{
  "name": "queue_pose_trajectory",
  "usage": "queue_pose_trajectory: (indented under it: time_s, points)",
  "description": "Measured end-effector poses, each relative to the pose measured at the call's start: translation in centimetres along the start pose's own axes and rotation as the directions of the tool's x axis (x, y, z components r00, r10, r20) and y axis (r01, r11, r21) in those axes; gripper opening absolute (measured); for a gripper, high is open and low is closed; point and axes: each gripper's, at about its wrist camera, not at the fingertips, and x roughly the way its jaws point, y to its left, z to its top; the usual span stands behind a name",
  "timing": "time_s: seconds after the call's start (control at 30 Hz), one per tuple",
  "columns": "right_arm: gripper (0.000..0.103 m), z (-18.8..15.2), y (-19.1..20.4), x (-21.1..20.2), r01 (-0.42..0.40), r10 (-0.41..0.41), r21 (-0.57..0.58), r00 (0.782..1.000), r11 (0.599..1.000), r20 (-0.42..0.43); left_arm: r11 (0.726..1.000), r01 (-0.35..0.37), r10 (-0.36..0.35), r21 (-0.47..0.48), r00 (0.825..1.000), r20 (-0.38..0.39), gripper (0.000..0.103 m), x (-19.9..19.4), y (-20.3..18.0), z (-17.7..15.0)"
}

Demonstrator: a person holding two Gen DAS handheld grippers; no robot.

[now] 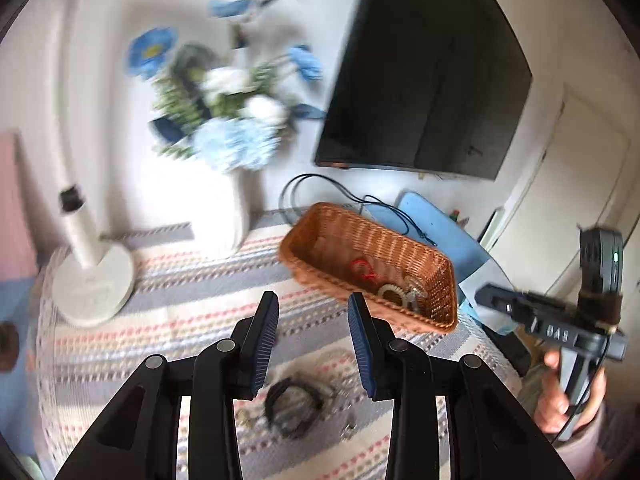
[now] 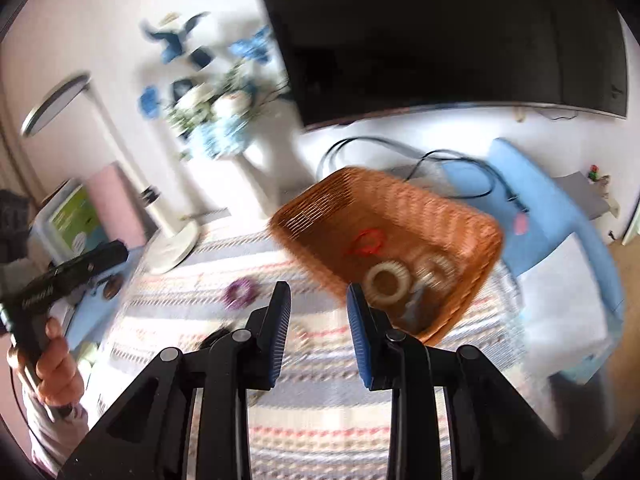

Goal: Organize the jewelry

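Observation:
A brown wicker basket [image 1: 436, 280] [image 2: 472, 240] sits on the striped cloth and holds a red band [image 1: 363, 270] [image 2: 368, 242], a cream ring [image 1: 392, 294] [image 2: 388, 282] and other blurred pieces. My left gripper [image 1: 313, 308] is open and empty above the cloth, with a black band [image 1: 294, 404] and small metal pieces [image 1: 349, 432] lying below it. My right gripper [image 2: 319, 296] is open and empty, just in front of the basket. A purple ring [image 2: 239, 293] lies on the cloth to its left. The right gripper shows in the left wrist view [image 1: 486, 296], and the left gripper's body in the right wrist view [image 2: 72, 268].
A white vase of blue and white flowers [image 1: 224, 208] [image 2: 256, 172] and a white lamp base [image 1: 94, 288] [image 2: 172, 248] stand at the back of the striped cloth [image 1: 180, 340]. A dark TV [image 1: 428, 80] hangs behind. A blue chair [image 2: 552, 216] and black cables [image 1: 304, 184] are at the right.

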Motion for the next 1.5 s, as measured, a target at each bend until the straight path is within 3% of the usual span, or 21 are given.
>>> queue_pose_trajectory:
  time_s: [0.23,0.37,0.53,0.67,0.73,0.93,1.1,1.17,1.2,1.27,1.37,1.5]
  points:
    - [0.032,-2.5,3.4,3.2,-0.015,0.007,-0.074,0.994,0.997,-0.108,0.992,0.009,-0.020,-0.126,0.996,-0.085,0.038,2.5,5.7,-2.4]
    - [0.032,-2.8,3.2,5.4,-0.023,0.011,-0.078,0.989,0.997,-0.148,0.993,-0.021,0.001,-0.117,0.985,-0.174,0.038,6.6,7.1,-2.8]
    - [0.032,-3.5,1.9,8.4,-0.027,0.007,-0.091,0.979,0.996,-0.205,0.994,-0.062,0.033,-0.093,0.958,-0.284,0.038,13.3,7.9,-3.3]
    - [0.032,-3.8,1.3,10.4,-0.034,0.000,-0.140,0.972,0.990,-0.234,0.994,-0.100,0.079,-0.049,0.943,-0.324,0.038,17.2,7.6,-3.7]
    - [0.032,-3.9,1.3,11.3,-0.029,-0.014,-0.179,0.971,0.983,-0.237,0.995,-0.086,0.065,-0.048,0.943,-0.327,0.037,18.3,7.5,-4.0]
    - [0.032,-4.6,2.3,14.9,-0.039,-0.029,-0.242,0.963,0.969,-0.269,0.989,-0.124,0.142,0.079,0.947,-0.287,0.037,18.6,5.7,-4.9]
    - [0.032,-5.2,2.9,16.5,-0.005,-0.073,-0.289,0.964,0.957,-0.257,0.969,-0.176,0.218,0.172,0.940,-0.264,0.037,19.2,3.9,-5.5]
    - [0.030,-5.5,3.6,16.6,0.025,-0.105,-0.331,0.968,0.943,-0.226,0.966,-0.181,0.225,0.183,0.940,-0.257,0.028,19.3,3.7,-5.5]
    - [0.024,-5.7,3.9,16.6,0.042,-0.121,-0.349,0.970,0.936,-0.210,0.966,-0.181,0.225,0.187,0.941,-0.252,0.010,19.3,3.6,-5.4]
    - [0.009,-6.1,4.6,16.5,0.047,-0.130,-0.383,0.973,0.923,-0.193,0.968,-0.176,0.219,0.180,0.943,-0.251,0.010,19.1,3.5,-5.4]
    - [0.009,-6.4,4.9,16.1,0.077,-0.155,-0.400,0.974,0.913,-0.167,0.979,-0.157,0.184,0.132,0.956,-0.230,0.010,18.0,4.1,-4.9]
    - [0.009,-6.2,3.7,14.5,0.077,-0.130,-0.330,0.982,0.941,-0.140,0.999,-0.054,0.055,0.008,0.982,-0.181,0.010,15.8,5.7,-3.8]
